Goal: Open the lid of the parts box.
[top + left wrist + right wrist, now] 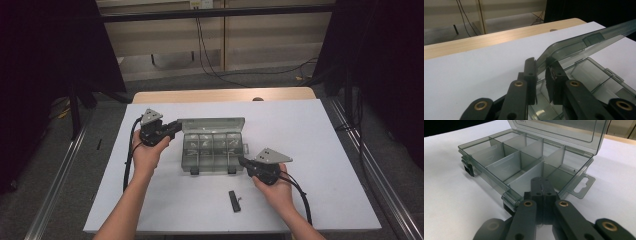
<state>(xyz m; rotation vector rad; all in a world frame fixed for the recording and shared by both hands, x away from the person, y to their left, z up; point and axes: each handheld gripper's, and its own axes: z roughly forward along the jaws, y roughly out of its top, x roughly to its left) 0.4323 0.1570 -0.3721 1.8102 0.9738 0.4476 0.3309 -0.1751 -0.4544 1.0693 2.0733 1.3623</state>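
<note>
A smoky clear compartment box point(212, 152) lies in the middle of the white table top, its lid point(212, 124) raised at the far side. My left gripper point(177, 126) is at the lid's left end. In the left gripper view the lid's edge point(574, 45) runs between the jaws of my left gripper point(541, 75), which are closed on it. My right gripper point(241, 161) is shut, jaws together, with its tips against the front right corner of the box point(506, 162). Nothing sits between the jaws of my right gripper point(541, 183). Several dividers point(529, 151) split the box.
A small black strip point(235, 201) lies on the white sheet point(325, 150) near the front edge, between the forearms. Two dark latches point(194, 171) hang off the box's front. A wooden table edge point(220, 95) shows at the back, with cables on the floor beyond.
</note>
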